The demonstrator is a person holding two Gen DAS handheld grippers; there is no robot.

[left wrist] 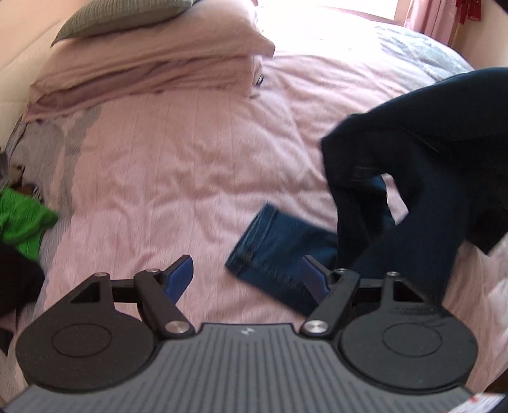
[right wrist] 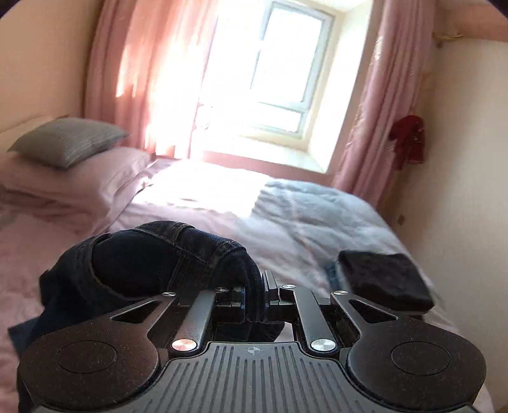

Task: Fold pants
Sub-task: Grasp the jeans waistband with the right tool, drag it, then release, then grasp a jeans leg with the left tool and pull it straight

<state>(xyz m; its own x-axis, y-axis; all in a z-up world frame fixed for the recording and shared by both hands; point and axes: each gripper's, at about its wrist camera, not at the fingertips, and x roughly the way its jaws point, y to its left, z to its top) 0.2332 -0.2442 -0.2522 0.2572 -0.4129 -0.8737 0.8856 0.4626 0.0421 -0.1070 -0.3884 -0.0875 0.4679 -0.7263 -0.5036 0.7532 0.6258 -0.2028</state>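
Note:
Dark blue jeans (left wrist: pixel 422 165) hang lifted over the pink bed on the right of the left wrist view, with one leg cuff (left wrist: pixel 273 247) lying flat on the sheet. My left gripper (left wrist: pixel 247 274) stands open just above the bed, its right blue finger (left wrist: pixel 312 279) over the cuff's edge, nothing pinched. In the right wrist view my right gripper (right wrist: pixel 255 295) is shut on a fold of the jeans' waistband (right wrist: pixel 177 251), which bulges up and to the left of the jaws, raised above the bed.
The pink bedsheet (left wrist: pixel 177 178) spreads across the bed. Pink pillows (left wrist: pixel 149 63) and a grey cushion (left wrist: pixel 120 16) lie at the head. A green cloth (left wrist: pixel 22 222) sits at the left edge. A folded dark garment (right wrist: pixel 385 276) rests on the blue-grey quilt (right wrist: pixel 317 209).

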